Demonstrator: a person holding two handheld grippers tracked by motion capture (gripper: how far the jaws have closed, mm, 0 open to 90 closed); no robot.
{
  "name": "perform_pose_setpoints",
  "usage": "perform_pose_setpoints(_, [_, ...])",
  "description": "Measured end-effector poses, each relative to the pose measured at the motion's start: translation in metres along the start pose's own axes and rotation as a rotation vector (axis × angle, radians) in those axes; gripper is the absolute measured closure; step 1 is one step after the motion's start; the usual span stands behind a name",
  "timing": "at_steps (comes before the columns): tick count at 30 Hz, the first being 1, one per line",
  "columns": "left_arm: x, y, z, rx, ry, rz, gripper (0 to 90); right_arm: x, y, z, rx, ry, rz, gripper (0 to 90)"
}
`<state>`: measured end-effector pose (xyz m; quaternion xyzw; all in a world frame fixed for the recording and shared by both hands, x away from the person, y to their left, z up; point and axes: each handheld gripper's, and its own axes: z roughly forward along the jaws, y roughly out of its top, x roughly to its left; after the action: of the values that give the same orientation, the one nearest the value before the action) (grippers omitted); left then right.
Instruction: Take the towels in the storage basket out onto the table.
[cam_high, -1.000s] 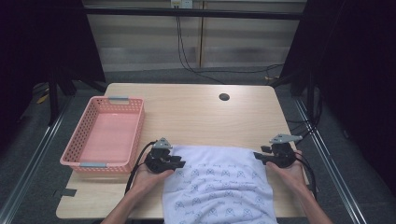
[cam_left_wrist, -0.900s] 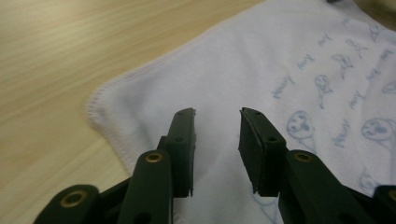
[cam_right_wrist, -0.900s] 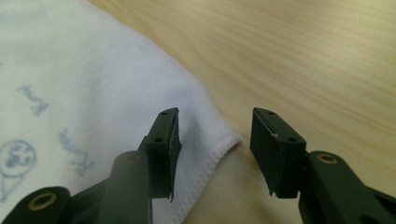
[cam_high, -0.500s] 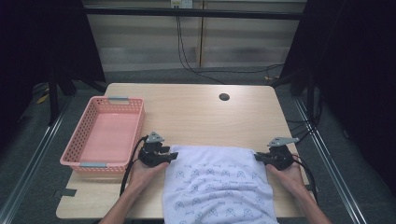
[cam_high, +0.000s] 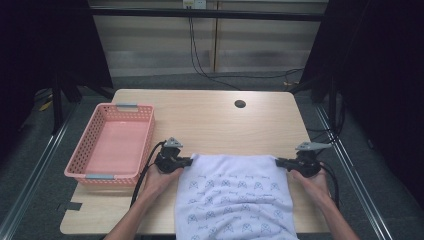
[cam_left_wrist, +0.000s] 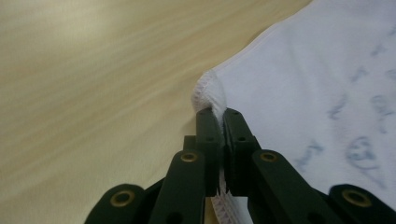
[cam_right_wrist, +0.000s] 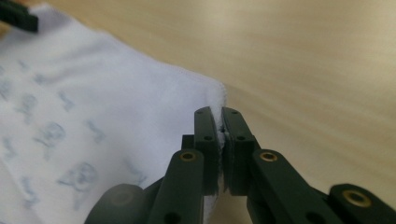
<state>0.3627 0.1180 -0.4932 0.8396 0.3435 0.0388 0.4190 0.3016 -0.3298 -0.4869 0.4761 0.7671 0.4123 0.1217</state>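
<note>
A white cloth (cam_high: 235, 195) with a grey print lies flat on the near part of the wooden table (cam_high: 210, 125) and hangs over its front edge. My left gripper (cam_high: 189, 161) is at the cloth's far left corner. Its jaws have just been closing and now pinch the hemmed corner (cam_left_wrist: 210, 93), which sticks up between the left gripper (cam_left_wrist: 222, 114) tips. My right gripper (cam_high: 279, 162) is at the far right corner. In the right gripper view the gripper (cam_right_wrist: 219, 114) is shut on the cloth (cam_right_wrist: 116, 107) edge. The far hem runs straight between the two.
An empty pink plastic basket (cam_high: 146, 140) stands at the table's left side, close beside my left hand. A round cable hole (cam_high: 240, 104) sits in the tabletop toward the far edge. Bare wood stretches beyond the cloth. Black cables trail from both grippers.
My left gripper shifted a little to the left and its jaws closed on the cloth corner. The far hem now lies straighter. The right gripper stayed at its corner.
</note>
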Motion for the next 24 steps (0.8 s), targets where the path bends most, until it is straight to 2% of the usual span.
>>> perform_pose_setpoints(5, [-0.004,0.027,-0.025,-0.109,-0.021,0.003,86.8,-0.009,0.028,-0.025,-0.123,-0.001,0.006,86.2])
perform_pose_setpoints(8, [-0.009,0.046,-0.043,-0.177,-0.021,0.03,86.8,-0.009,0.045,-0.037,-0.172,-0.005,-0.004,86.2])
perform_pose_setpoints(10, [-0.007,0.059,-0.054,-0.216,-0.015,0.034,86.9,-0.009,0.056,-0.042,-0.19,-0.01,-0.01,86.2])
perform_pose_setpoints(13, [0.003,0.076,-0.069,-0.281,-0.012,0.019,87.0,-0.011,0.071,-0.046,-0.222,-0.017,-0.024,86.2])
perform_pose_setpoints(15, [0.007,0.084,-0.074,-0.281,0.004,0.03,87.1,-0.015,0.081,-0.047,-0.241,-0.016,-0.023,86.2])
perform_pose_setpoints(18, [0.017,0.092,-0.08,-0.299,0.014,0.021,87.1,-0.02,0.094,-0.044,-0.259,-0.008,-0.019,86.4])
perform_pose_setpoints(20, [0.023,0.098,-0.083,-0.299,0.042,0.021,87.2,-0.022,0.103,-0.039,-0.276,0.002,-0.02,86.4])
perform_pose_setpoints(22, [0.029,0.104,-0.086,-0.312,0.052,0.006,87.2,-0.023,0.112,-0.035,-0.297,0.021,-0.008,86.5])
perform_pose_setpoints(24, [0.034,0.111,-0.089,-0.317,0.066,0.009,87.2,-0.022,0.121,-0.03,-0.294,0.01,-0.013,86.5])
